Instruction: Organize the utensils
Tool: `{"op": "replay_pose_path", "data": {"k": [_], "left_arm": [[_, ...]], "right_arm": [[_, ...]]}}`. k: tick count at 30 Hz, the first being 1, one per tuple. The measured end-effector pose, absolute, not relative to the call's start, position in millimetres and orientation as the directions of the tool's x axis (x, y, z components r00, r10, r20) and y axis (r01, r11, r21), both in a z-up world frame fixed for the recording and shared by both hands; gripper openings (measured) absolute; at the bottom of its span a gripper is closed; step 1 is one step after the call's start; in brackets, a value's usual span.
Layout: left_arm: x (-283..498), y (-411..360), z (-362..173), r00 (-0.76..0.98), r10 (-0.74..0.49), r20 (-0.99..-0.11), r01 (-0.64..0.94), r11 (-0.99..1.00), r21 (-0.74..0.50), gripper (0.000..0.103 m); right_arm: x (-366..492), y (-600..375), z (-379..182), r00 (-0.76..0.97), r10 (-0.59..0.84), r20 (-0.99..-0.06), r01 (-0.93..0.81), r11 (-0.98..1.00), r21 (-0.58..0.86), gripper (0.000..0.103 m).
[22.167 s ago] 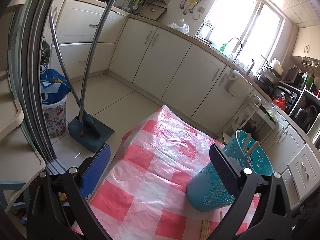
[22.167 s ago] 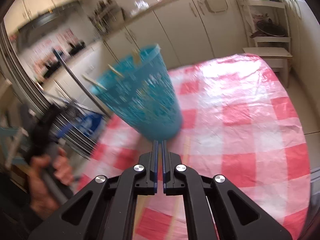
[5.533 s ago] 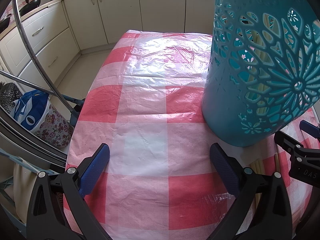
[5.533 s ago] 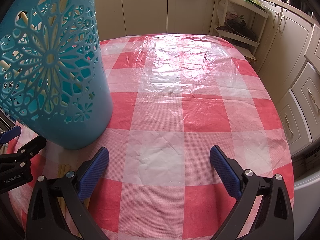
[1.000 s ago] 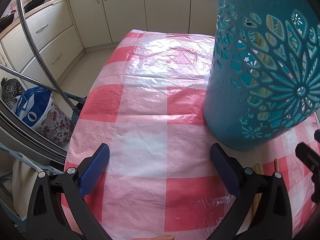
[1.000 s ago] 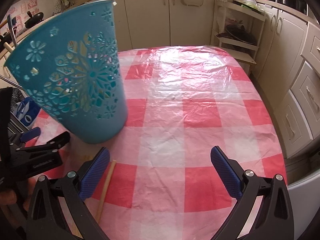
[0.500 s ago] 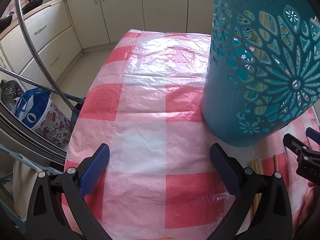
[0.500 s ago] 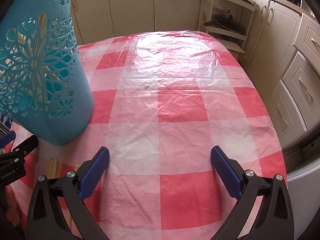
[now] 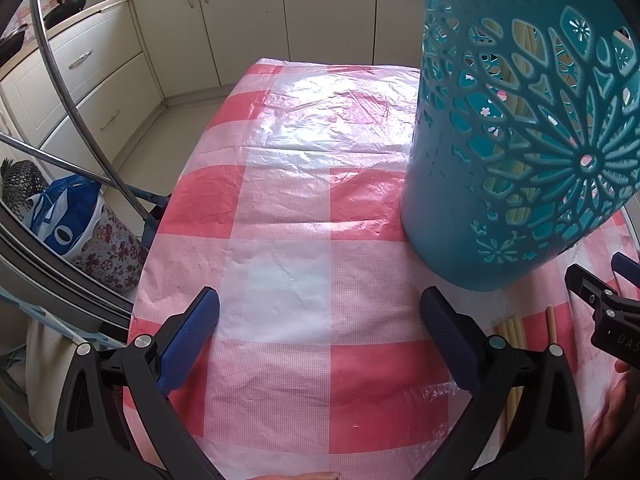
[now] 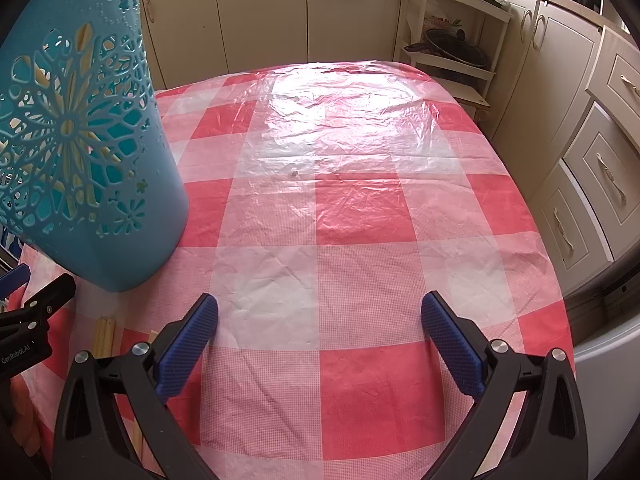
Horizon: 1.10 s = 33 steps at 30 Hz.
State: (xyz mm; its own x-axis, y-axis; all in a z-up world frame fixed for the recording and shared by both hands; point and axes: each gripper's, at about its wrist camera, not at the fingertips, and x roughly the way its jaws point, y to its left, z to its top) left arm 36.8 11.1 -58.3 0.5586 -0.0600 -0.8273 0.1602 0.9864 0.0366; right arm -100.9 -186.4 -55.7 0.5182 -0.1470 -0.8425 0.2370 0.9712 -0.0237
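— Since half a second ago, what's shifted?

— Barely anything on my left side: the basket [image 9: 516, 128] fills the same right half of that view. On the right, my claw has swung back a touch, so the basket [image 10: 86, 132] sits a little fuller at the left edge.

— Your claws?

— Both spread wide and holding nothing. My left claw [image 9: 320, 340] hovers over the checked cloth [image 9: 280, 208], and my right claw [image 10: 320, 336] does the same over its own patch of cloth [image 10: 352, 200].

— Where are the chopsticks?

— Some stand inside the basket, pale through the cut-outs. Loose chopsticks [image 9: 514, 330] lie flat on the cloth just in front of the basket's base, near my left claw's right finger. From the right wrist I see those same chopsticks [image 10: 103, 334] beside my left finger, partly hidden by it.

— What does each side give you alone?

— Left shows a flowered bin [image 9: 108, 248] with a blue bag on the floor, plus the table's left edge close by. Right shows the shelf rack [image 10: 448, 40], the drawers [image 10: 592, 184] and the table's right edge falling away.

— Room to move?

— Plenty: the cloth's middle and far end lie bare. The basket stands near the front edge, between my two claws.
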Motion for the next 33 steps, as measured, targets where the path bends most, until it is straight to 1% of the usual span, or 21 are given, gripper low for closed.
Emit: {"op": "replay_pose_path", "data": {"k": [33], "left_arm": [[29.8, 9.2, -56.0, 0.558, -0.071, -0.827, 0.182, 0.983, 0.038, 0.096]], "right_arm": [[-101.0, -186.4, -56.2, 0.521, -0.143, -0.842, 0.234, 0.972, -0.021, 0.097]]}}
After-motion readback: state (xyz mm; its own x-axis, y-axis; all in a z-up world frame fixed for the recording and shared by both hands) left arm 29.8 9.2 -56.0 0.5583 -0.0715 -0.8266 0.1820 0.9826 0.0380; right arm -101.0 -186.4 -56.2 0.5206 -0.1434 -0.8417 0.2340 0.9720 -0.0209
